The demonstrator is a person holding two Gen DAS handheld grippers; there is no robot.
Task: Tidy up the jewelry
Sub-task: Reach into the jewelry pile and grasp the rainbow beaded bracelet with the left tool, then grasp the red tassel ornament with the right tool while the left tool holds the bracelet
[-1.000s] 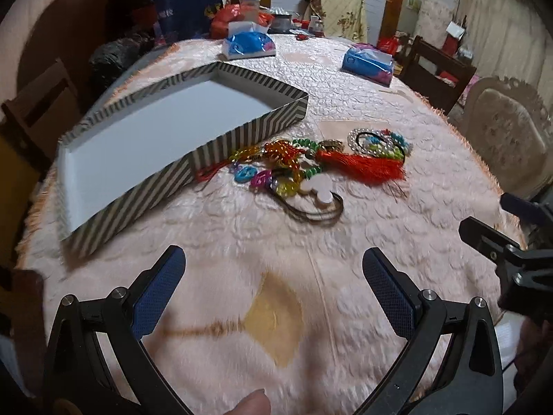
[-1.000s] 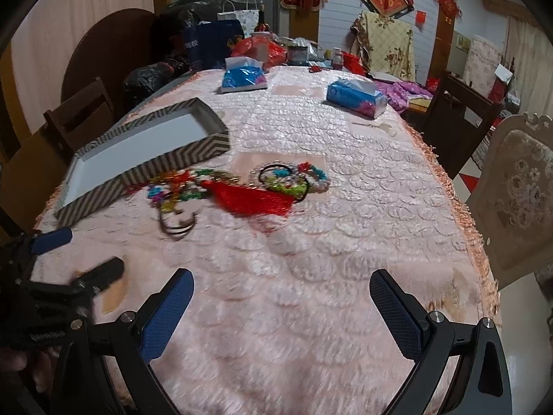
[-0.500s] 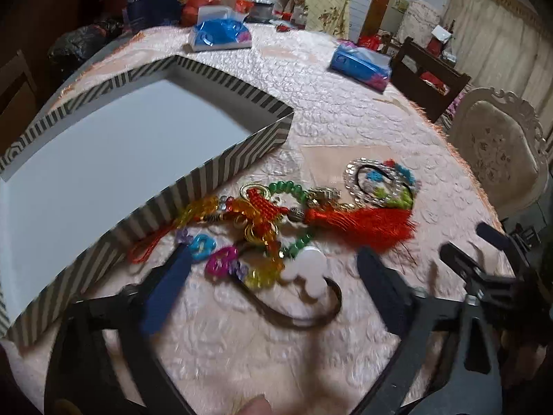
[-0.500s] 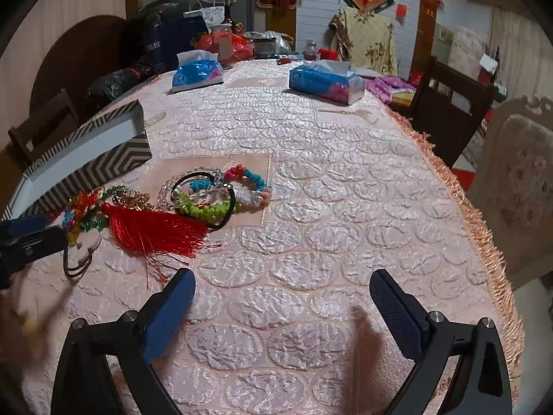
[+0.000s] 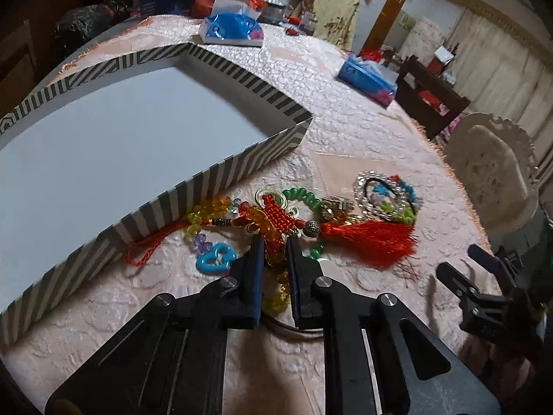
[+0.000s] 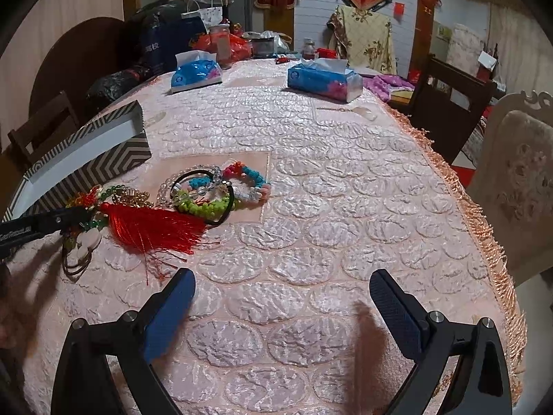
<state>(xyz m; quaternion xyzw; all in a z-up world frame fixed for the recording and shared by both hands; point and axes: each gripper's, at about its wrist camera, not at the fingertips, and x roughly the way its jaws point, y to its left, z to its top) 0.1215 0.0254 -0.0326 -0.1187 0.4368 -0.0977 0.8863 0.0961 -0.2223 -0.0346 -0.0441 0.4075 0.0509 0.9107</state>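
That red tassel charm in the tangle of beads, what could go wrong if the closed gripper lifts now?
The left gripper is shut on amber beads beside the red knotted tassel charm, which overlaps the green bead bracelet. Lifting may drag neighbours along. The tassel's loose threads could snag. The striped cardboard box wall stands close, so dangling strands might catch its edge.

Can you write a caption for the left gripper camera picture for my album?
Left gripper pinching an orange-beaded bracelet beside the striped cardboard box.
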